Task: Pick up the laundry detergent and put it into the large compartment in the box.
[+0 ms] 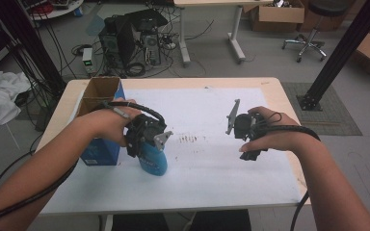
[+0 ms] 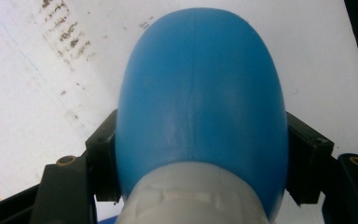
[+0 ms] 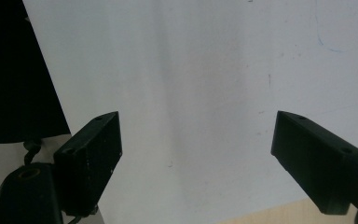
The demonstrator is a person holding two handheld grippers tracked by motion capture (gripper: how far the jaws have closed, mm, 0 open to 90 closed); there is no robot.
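High view, read from the left: an open brown cardboard box with a blue printed side (image 1: 99, 122) stands at the left edge of the table (image 1: 274, 91), and just beside it the left hand-held gripper (image 1: 149, 144) is clamped on a smooth blue plastic bottle with a pale grey neck (image 1: 154, 161), whose rounded end points down toward the sheet. In the left gripper view both jaws press the bottle's (image 2: 200, 102) flanks near the neck, so the hold looks square. My judgement is that the bottle is being carried or set down; to do that well, keep the squeeze steady on the slippery curved wall and lower it without knocking the box. Further right, the right hand-held gripper (image 1: 245, 132) hangs with its jaws wide apart and nothing between them, free to steady the bottle if needed. A white paper sheet (image 1: 212, 159), speckled with small brown marks near its middle, covers the pale wooden table. Beyond lie a grey floor, computer towers (image 1: 130, 41) amid tangled cables, and a wheeled stool (image 1: 313, 29) at far right.
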